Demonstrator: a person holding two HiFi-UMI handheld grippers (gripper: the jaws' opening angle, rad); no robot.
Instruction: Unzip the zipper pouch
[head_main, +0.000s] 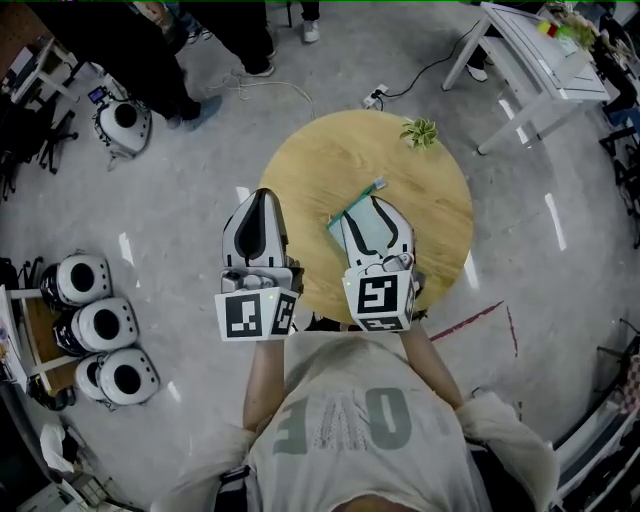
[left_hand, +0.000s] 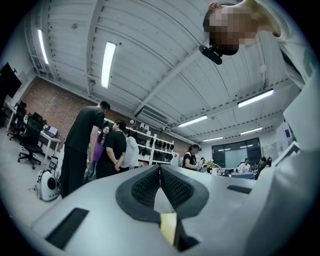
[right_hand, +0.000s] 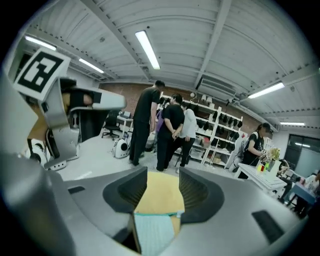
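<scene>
Right gripper (right_hand: 162, 175) hangs with jaws wide apart over the teal pouch (right_hand: 152, 232) on the round table (head_main: 330, 160), left gripper (left_hand: 159, 169) pinched shut on nothing at the table's left edge, so best pin 1 corner first, then pinch the zipper pull squarely.

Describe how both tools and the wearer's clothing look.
Left tool and right tool match: white-grey moulded shells, black ribbed pads inside the jaws, and a white cube with black square markers at each rear. The person wears a pale tee with faded lettering and short sleeves.
</scene>
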